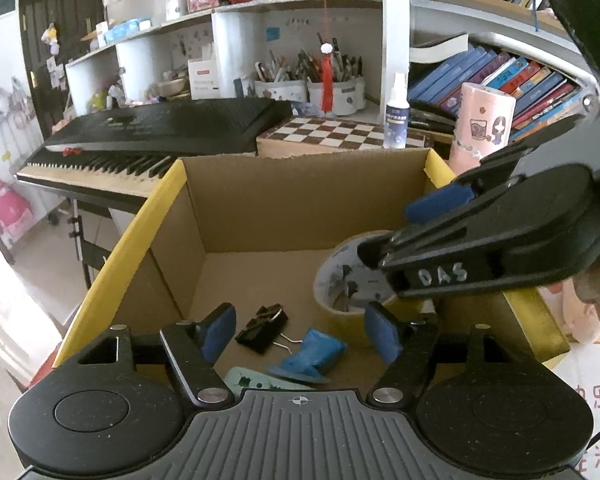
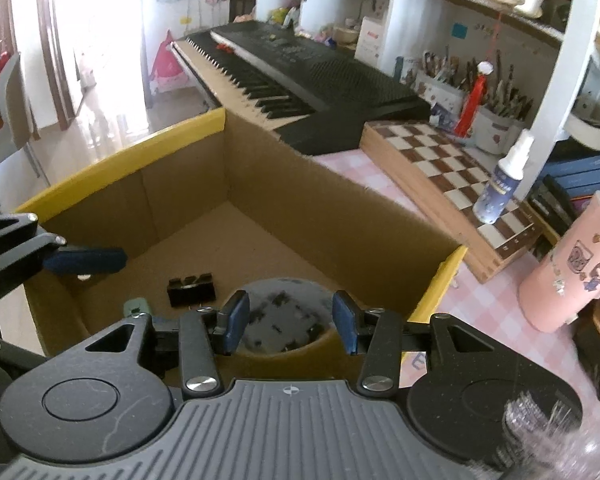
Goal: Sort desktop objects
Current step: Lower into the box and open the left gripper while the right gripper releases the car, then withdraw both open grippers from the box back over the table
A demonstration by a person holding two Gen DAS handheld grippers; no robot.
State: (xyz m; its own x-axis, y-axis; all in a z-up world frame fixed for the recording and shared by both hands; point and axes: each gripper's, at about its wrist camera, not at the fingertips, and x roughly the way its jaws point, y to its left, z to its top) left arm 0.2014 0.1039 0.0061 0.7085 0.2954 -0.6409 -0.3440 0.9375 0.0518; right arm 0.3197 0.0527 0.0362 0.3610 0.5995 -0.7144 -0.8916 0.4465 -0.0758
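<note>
left claw (image 1: 300,330): black, blue pads | right claw (image 2: 291,322): "DAS" marking

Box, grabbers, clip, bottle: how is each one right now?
Box: open on top, things inside.
Left gripper: open, empty.
Right gripper: shut on tape.
Clip: lying in box.
Bottle: upright on chessboard.

One cardboard box (image 1: 268,208), one tape roll (image 1: 340,280), one binder clip (image 1: 262,328), two grippers.
</note>
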